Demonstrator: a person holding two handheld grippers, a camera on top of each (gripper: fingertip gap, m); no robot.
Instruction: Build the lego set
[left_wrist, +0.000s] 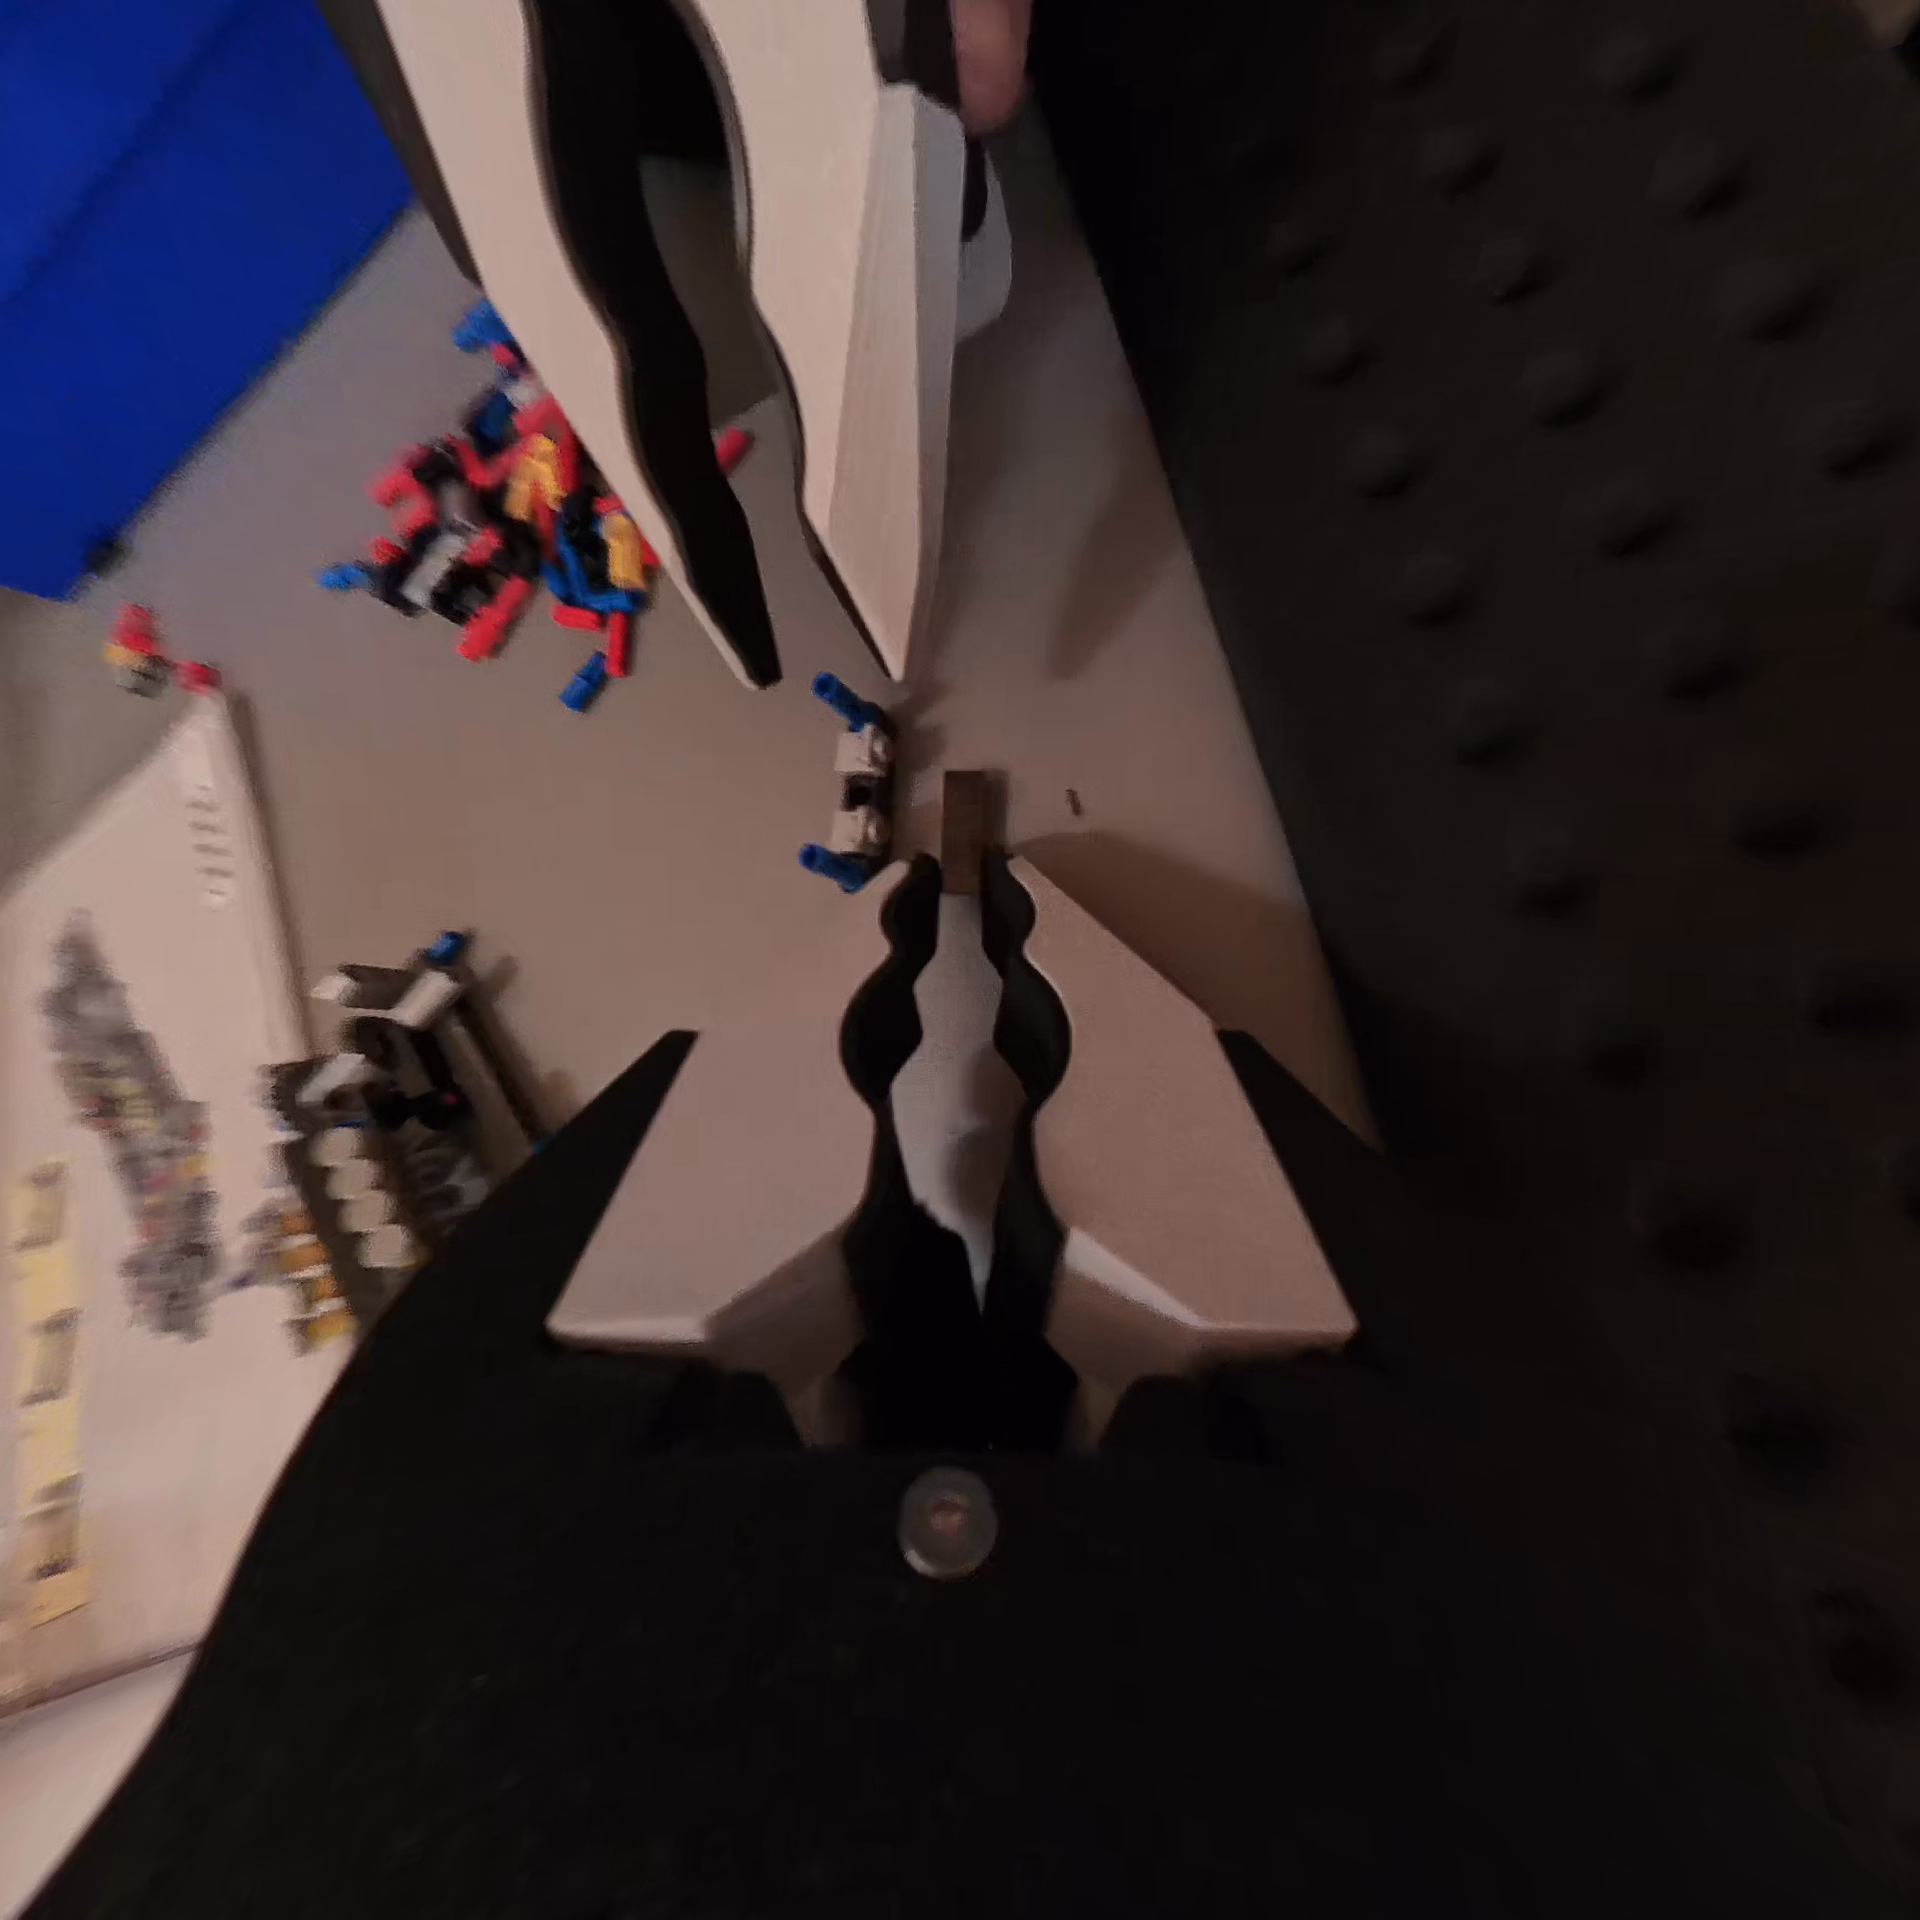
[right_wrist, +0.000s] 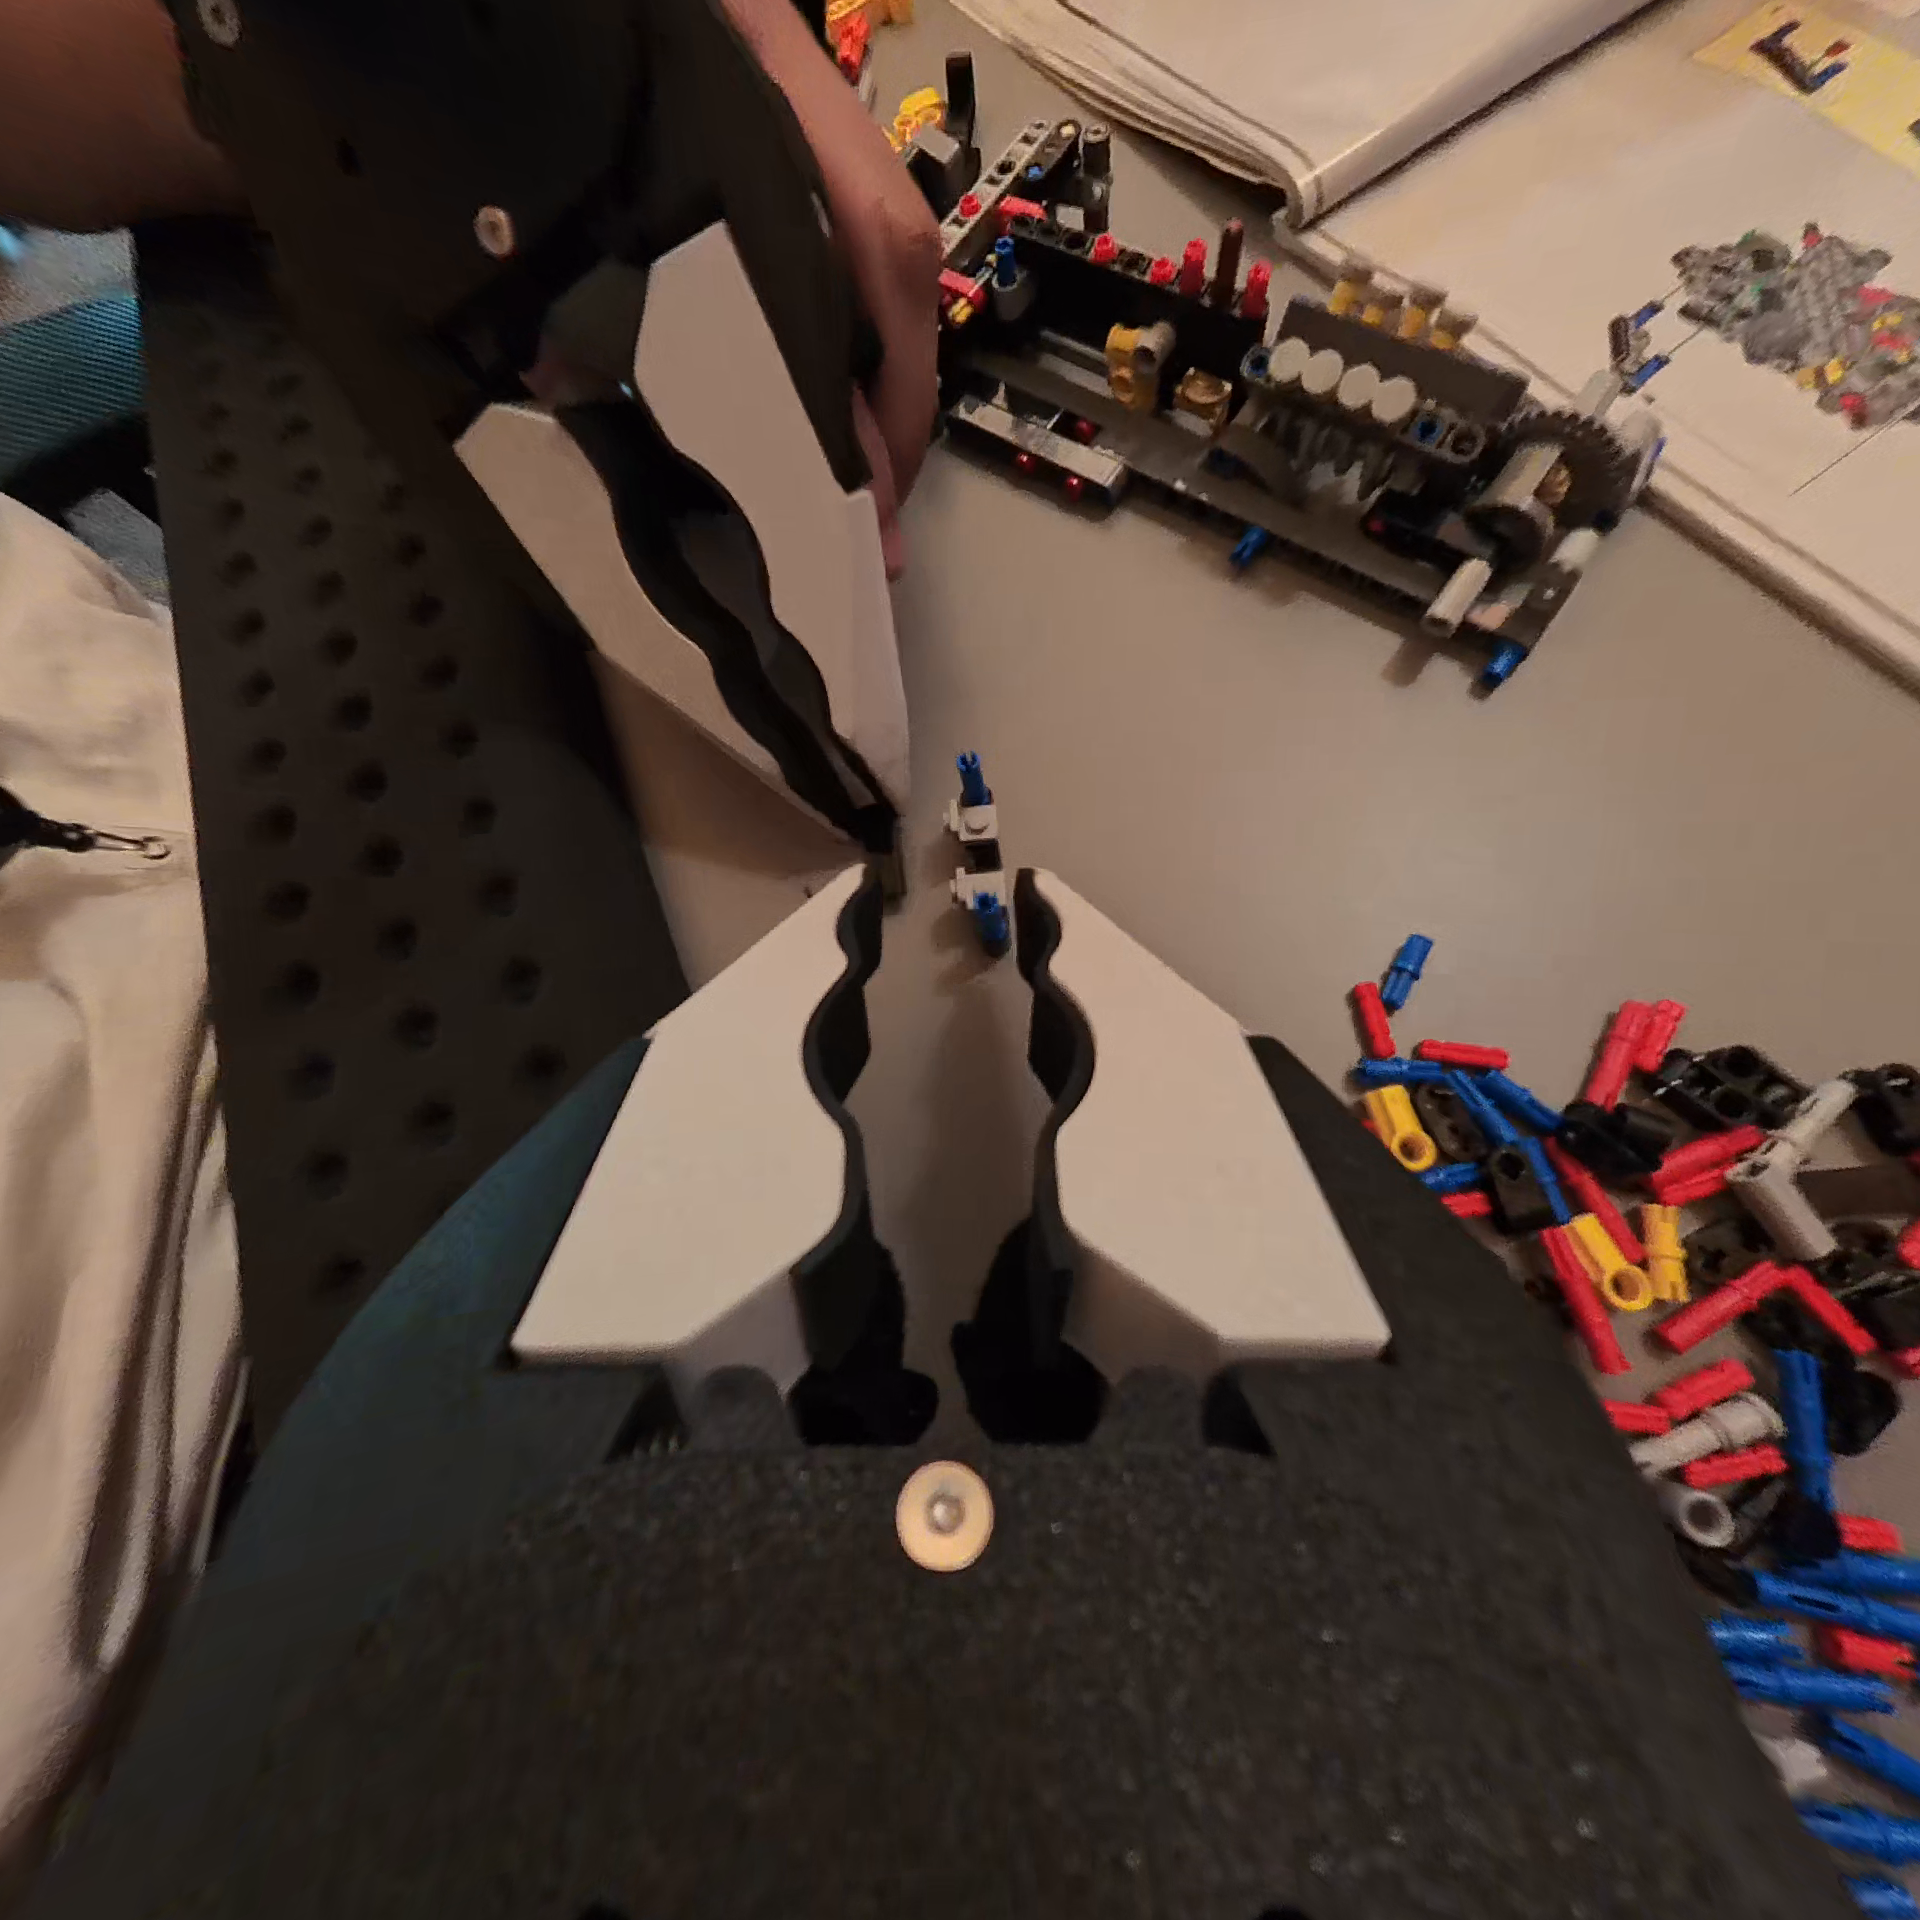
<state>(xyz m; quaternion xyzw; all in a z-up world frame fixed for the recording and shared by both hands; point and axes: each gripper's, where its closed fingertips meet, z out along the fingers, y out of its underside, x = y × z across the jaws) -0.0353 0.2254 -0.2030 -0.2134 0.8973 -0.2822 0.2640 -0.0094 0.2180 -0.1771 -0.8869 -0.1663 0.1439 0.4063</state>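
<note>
A small grey and black lego assembly (right_wrist: 977, 847) with a blue pin at each end rests on the grey table (right_wrist: 1299, 831). My right gripper (right_wrist: 948, 883) is open, and the assembly sits just ahead of its tips, close to the right finger. My left gripper (left_wrist: 956, 873) is shut on a small brown piece (left_wrist: 971, 826) held just beside the assembly (left_wrist: 862, 795). In the right wrist view the left gripper (right_wrist: 883, 831) comes in from the upper left. In the left wrist view the right gripper (left_wrist: 831, 675) comes in from the top.
A pile of loose red, blue, yellow and black pieces (right_wrist: 1662, 1247) lies to the right, also in the left wrist view (left_wrist: 499, 520). The partly built model (right_wrist: 1299, 416) stands behind, by the open instruction booklet (right_wrist: 1662, 260). A person's hand (right_wrist: 883, 312) holds the left gripper. Some 4 cm of space lies between my two pairs of fingers.
</note>
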